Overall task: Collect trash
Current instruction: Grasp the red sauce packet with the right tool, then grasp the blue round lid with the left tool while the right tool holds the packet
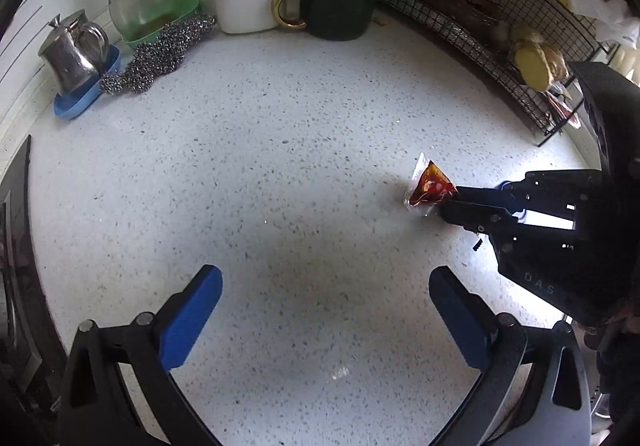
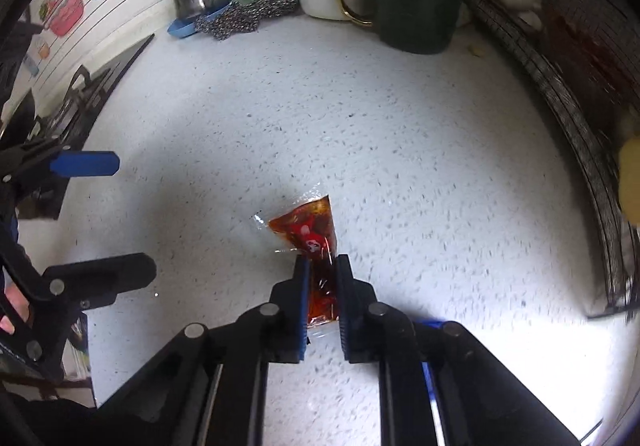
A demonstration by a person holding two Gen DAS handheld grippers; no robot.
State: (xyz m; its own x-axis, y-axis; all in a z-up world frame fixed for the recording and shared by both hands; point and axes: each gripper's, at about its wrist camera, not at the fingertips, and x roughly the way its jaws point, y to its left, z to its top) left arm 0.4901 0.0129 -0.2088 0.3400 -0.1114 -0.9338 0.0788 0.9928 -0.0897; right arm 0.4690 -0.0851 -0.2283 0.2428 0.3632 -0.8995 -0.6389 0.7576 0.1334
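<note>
right tongs (image 2: 322,266) closed down on one red sauce packet (image 2: 310,232) lying on the speckled desk (image 2: 360,106), pads pressing its near end; left tongs (image 1: 326,286) spread wide, empty, above bare desk beside it.

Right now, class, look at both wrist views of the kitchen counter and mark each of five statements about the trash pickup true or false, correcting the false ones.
1. The right gripper is closed on the sauce packet. True.
2. The left gripper holds a steel scourer. False: its jaws are wide apart and empty; the steel scourer lies at the back of the counter.
3. The sauce packet holds a reddish-brown liquid. True.
4. The dark green mug is empty. False: it is full of utensils.
5. The metal pot stands inside the wire basket. False: it sits on a blue dish.
</note>
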